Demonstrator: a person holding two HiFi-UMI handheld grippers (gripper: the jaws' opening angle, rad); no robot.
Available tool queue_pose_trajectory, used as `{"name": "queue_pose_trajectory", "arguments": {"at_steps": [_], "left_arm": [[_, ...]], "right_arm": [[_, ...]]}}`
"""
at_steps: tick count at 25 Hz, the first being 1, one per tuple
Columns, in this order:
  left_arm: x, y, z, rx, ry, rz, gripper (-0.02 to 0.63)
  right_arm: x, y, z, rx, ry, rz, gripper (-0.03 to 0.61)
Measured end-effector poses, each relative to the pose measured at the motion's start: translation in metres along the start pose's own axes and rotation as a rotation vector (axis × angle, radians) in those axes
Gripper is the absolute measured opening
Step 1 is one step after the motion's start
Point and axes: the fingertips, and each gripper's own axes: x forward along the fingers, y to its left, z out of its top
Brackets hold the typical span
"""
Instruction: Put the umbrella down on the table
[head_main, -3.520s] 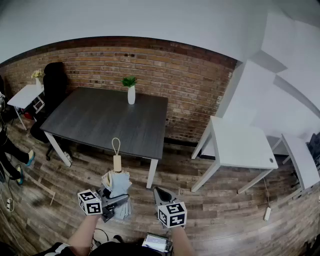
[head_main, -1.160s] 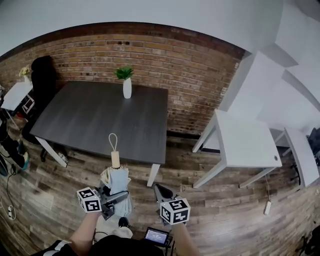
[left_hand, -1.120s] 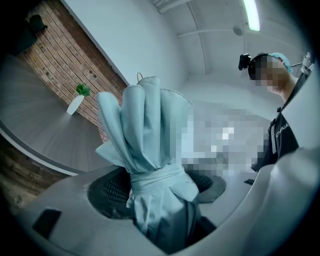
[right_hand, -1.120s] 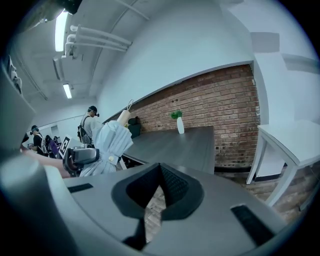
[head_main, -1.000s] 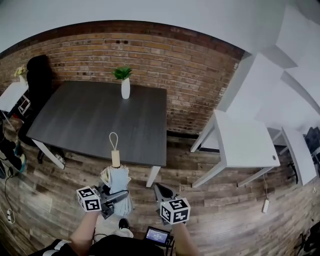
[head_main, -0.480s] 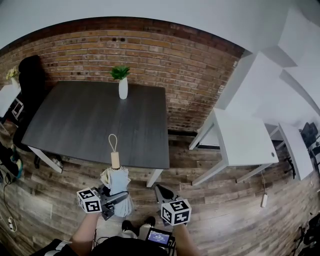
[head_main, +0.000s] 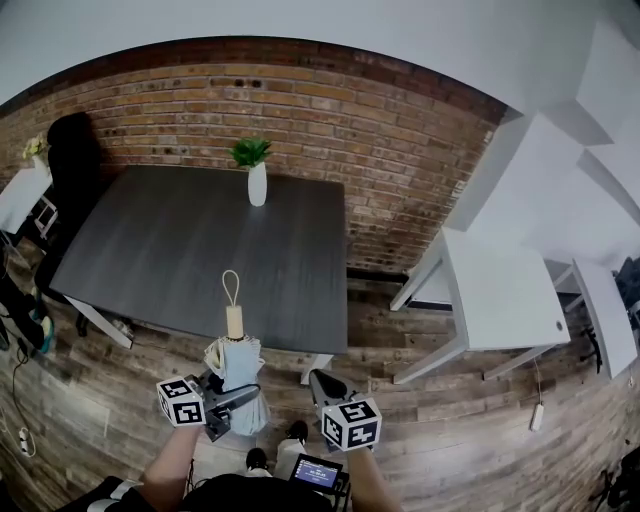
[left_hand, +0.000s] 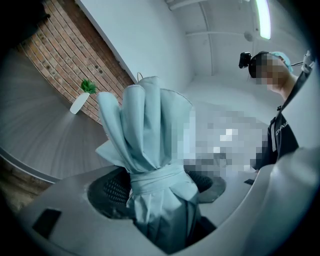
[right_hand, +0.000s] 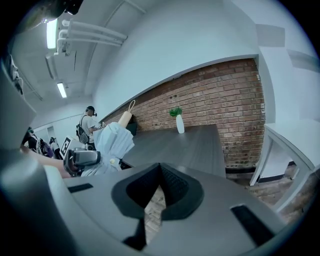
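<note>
A folded light-blue umbrella (head_main: 237, 375) stands upright, its wooden handle (head_main: 234, 322) and cord loop on top, just over the near edge of the dark grey table (head_main: 170, 250). My left gripper (head_main: 228, 398) is shut on its bundled cloth; in the left gripper view the umbrella (left_hand: 145, 145) fills the gap between the pads (left_hand: 111, 190). My right gripper (head_main: 322, 385) hovers beside it, to the right, shut and empty. From the right gripper view the jaw tips (right_hand: 160, 170) meet, and the umbrella (right_hand: 114, 142) shows at left.
A white vase with a green plant (head_main: 257, 180) stands at the table's far edge by the brick wall. White tables (head_main: 505, 300) stand to the right, a black chair (head_main: 70, 150) to the left. A person (right_hand: 89, 120) stands in the background. Wooden floor lies below.
Both grippers and the held umbrella have come nearer to the dark table; the handle now overlaps its near edge. The grip on the umbrella looks the same.
</note>
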Motion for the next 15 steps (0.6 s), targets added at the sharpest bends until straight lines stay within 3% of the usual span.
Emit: {"name": "queue_pose_trajectory", "arguments": {"at_steps": [15], "left_arm": [[0.092, 0.052, 0.054, 0.033, -0.021, 0.071, 0.318]], "right_arm": [[0.055, -0.095, 0.049, 0.019, -0.032, 0.085, 0.006]]}}
